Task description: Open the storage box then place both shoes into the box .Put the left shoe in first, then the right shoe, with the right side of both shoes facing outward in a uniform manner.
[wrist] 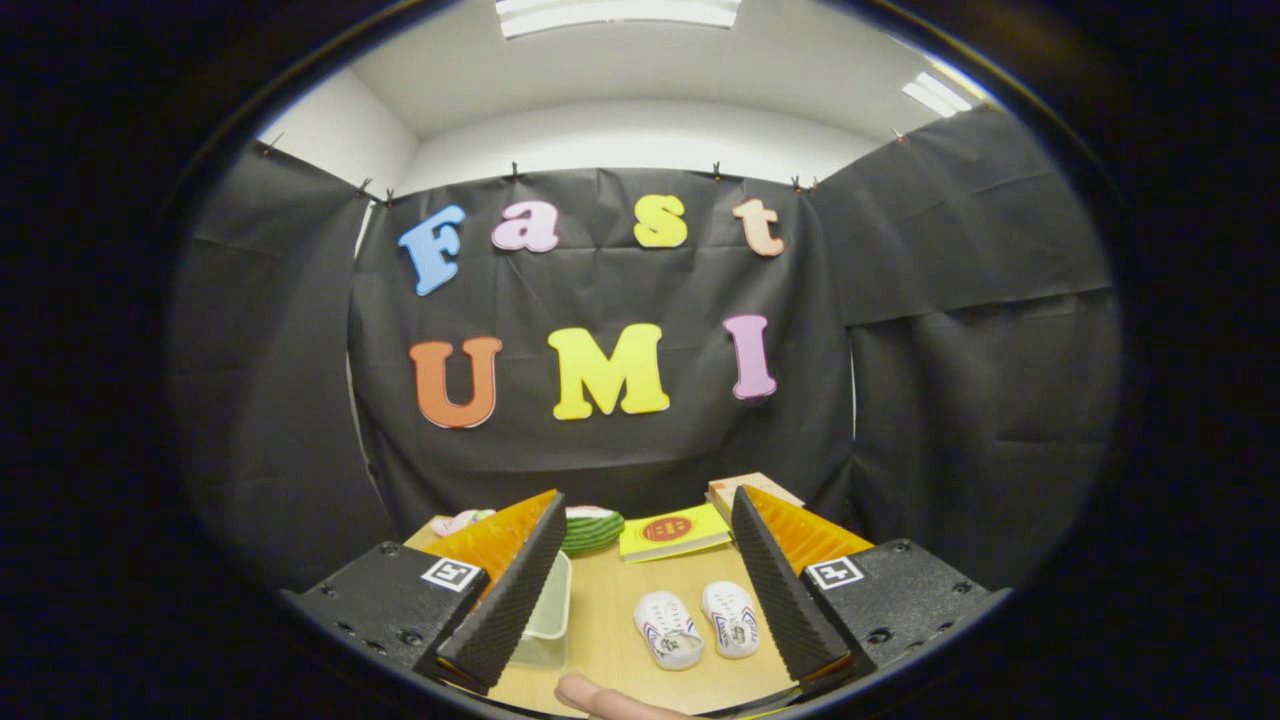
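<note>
The claw [640,590] hangs above the desk [610,610] with its fingers spread wide and nothing held. Two white shoes [698,625] lie side by side on the desk between the fingers, nearer the right one. The clear storage box [548,610] sits partly behind the left finger. Beyond lie a yellow book [672,532] and a green striped thing [592,528]. A fingertip [600,697] pokes in nearest the camera.

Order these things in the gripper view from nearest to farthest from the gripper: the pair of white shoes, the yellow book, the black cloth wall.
The gripper is open, holding nothing.
1. The white shoes, side by side on the table between the fingers.
2. The yellow book, flat on the table beyond the shoes.
3. The black cloth wall, behind the table, past everything on it.
</note>
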### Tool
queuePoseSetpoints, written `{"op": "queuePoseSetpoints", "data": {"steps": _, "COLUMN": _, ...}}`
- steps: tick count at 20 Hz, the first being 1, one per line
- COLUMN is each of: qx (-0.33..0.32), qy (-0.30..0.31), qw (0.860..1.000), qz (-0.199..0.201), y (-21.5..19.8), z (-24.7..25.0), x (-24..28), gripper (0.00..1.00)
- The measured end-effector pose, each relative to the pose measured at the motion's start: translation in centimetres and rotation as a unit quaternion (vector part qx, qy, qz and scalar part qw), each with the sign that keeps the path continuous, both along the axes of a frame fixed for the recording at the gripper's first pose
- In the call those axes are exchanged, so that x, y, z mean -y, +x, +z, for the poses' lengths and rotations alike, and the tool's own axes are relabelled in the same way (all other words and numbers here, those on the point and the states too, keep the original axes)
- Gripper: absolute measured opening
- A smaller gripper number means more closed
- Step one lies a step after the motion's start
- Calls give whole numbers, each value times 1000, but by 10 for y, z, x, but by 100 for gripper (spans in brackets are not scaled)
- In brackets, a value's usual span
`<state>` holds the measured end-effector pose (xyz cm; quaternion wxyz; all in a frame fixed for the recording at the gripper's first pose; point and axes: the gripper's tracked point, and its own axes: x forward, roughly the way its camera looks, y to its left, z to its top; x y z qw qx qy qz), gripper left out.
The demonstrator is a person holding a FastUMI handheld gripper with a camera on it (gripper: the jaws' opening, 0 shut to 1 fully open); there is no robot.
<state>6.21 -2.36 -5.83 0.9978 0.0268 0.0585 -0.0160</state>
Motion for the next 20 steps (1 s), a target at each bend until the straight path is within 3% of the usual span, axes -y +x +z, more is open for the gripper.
{"op": "queuePoseSetpoints", "data": {"steps": 5, "qx": -105, "qy": 39, "qw": 994, "qz": 3, "y": 57, "z": -81, "x": 14, "gripper": 100}}
{"op": "queuePoseSetpoints", "data": {"steps": 11, "qx": -243, "qy": 111, "qw": 960, "qz": 84, "y": 115, "z": -197, "x": -5, "gripper": 100}}
{"op": "queuePoseSetpoints", "data": {"steps": 13, "qx": -278, "qy": 149, "qw": 942, "qz": 117, "y": 131, "z": -229, "x": -18, "gripper": 99}}
{"op": "queuePoseSetpoints", "data": {"steps": 20, "qx": -360, "qy": 299, "qw": 852, "qz": 237, "y": 164, "z": -286, "x": -72, "gripper": 94}}
